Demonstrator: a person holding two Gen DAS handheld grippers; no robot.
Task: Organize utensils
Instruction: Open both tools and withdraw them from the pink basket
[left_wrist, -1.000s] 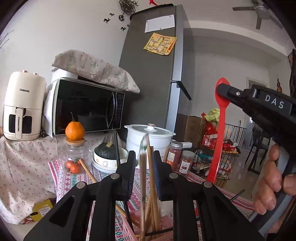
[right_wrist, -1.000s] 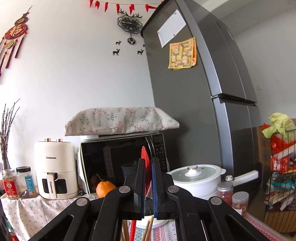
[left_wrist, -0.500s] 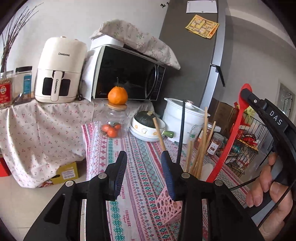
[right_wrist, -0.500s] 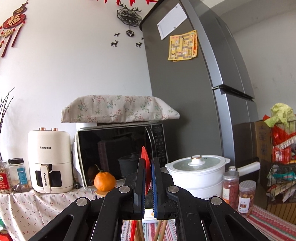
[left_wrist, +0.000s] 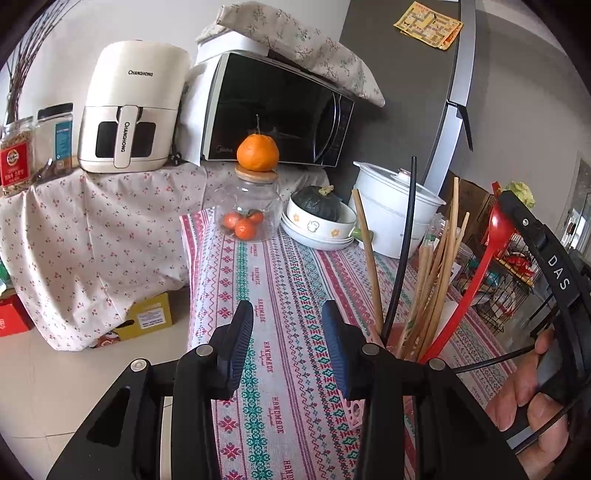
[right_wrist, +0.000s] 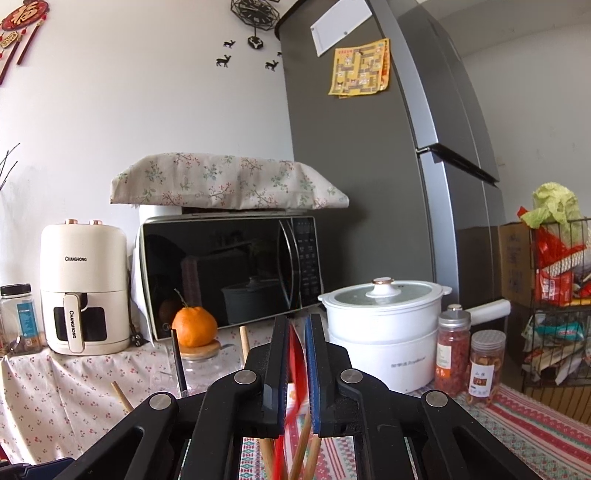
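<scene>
A pink perforated holder (left_wrist: 352, 410) stands on the striped tablecloth (left_wrist: 280, 280), half hidden behind my left gripper's right finger. Several wooden chopsticks (left_wrist: 439, 280), a black chopstick (left_wrist: 404, 240) and a red spoon (left_wrist: 476, 277) stand in it. My left gripper (left_wrist: 286, 310) hangs open and empty over the cloth, left of the holder. My right gripper (left_wrist: 504, 201) is at the spoon's bowl, held by a person's hand (left_wrist: 532, 398). In the right wrist view its jaws (right_wrist: 298, 325) are opening, with the red spoon (right_wrist: 295, 350) leaning loose between them.
A glass jar of small oranges (left_wrist: 245, 206) with an orange (left_wrist: 257, 153) on its lid, a bowl holding a green squash (left_wrist: 317, 218) and a white pot (left_wrist: 391, 210) stand at the table's far end. Spice jars (right_wrist: 452, 350) and a wire rack (right_wrist: 557, 314) are right.
My left gripper let go of the chopsticks, opened and swung left and downward. My right gripper sank with the red spoon towards the holder, and its jaws have parted.
</scene>
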